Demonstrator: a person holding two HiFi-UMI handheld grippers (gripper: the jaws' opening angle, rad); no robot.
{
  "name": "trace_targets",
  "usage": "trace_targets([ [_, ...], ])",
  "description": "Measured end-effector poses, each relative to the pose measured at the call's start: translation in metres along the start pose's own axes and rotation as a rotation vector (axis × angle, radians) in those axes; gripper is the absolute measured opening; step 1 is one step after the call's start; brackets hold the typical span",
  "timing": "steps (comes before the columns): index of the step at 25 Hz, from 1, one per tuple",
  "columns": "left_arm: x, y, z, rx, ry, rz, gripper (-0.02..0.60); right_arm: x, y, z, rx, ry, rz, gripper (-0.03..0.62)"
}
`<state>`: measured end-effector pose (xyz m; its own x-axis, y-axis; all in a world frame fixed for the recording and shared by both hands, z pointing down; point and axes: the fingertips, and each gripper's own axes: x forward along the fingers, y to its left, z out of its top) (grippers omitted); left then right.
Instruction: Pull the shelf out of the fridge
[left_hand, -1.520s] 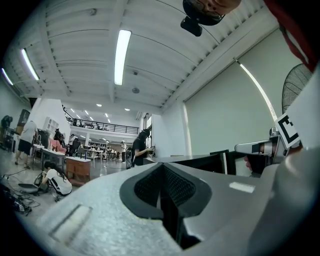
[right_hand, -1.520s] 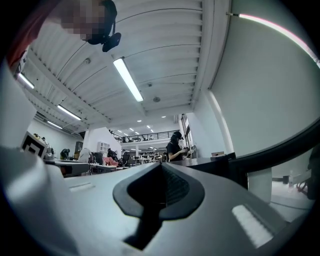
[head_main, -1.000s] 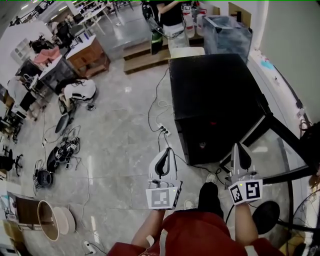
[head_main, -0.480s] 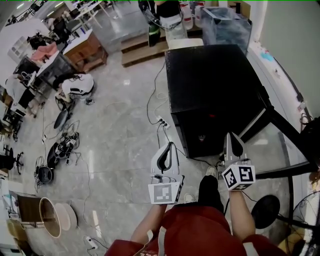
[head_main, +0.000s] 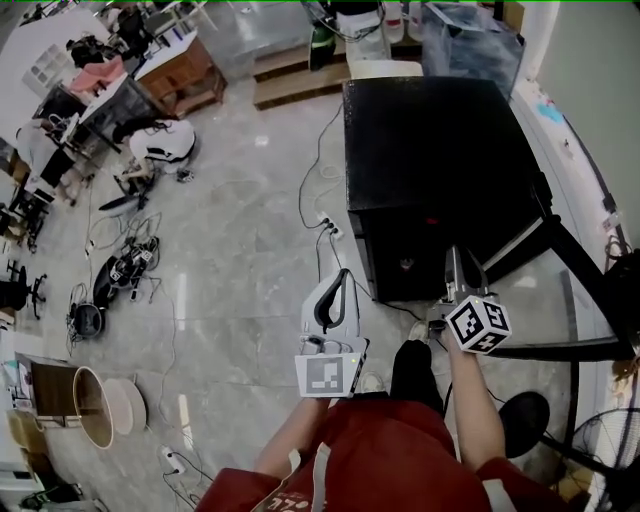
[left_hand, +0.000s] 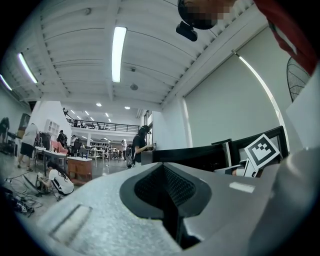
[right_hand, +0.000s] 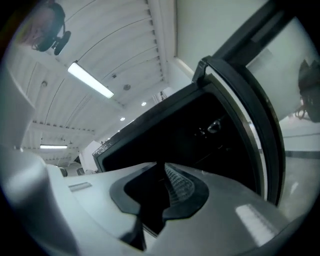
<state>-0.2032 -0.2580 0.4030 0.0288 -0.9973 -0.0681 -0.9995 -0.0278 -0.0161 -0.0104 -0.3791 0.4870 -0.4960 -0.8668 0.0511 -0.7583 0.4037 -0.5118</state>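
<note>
The right tongs are dipping lower and rolling toward the open front of the black fridge. Their jaws are just starting to part, leaving a narrow gap with nothing in it. The left tongs are hanging pinched together and empty, off to the side. The shelf is sitting inside the dark interior, too dim to pick out, so the reach looks like it is only beginning.

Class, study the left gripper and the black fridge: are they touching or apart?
Apart. The head view shows a strip of floor between the left gripper and the front corner of the fridge; that gripper hangs beside the fridge, not on it.
</note>
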Motion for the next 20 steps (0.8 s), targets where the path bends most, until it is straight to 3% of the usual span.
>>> trace_targets([
  [10, 0.009, -0.001, -0.001, 0.001, 0.012, 0.032, 0.002, 0.047, -0.023, -0.022, 0.430, -0.020, 0.016, 0.124],
  [20, 0.015, 0.001, -0.004, 0.014, 0.038, 0.061, 0.002, 0.092, -0.059, -0.039, 0.739, -0.090, 0.012, 0.158],
])
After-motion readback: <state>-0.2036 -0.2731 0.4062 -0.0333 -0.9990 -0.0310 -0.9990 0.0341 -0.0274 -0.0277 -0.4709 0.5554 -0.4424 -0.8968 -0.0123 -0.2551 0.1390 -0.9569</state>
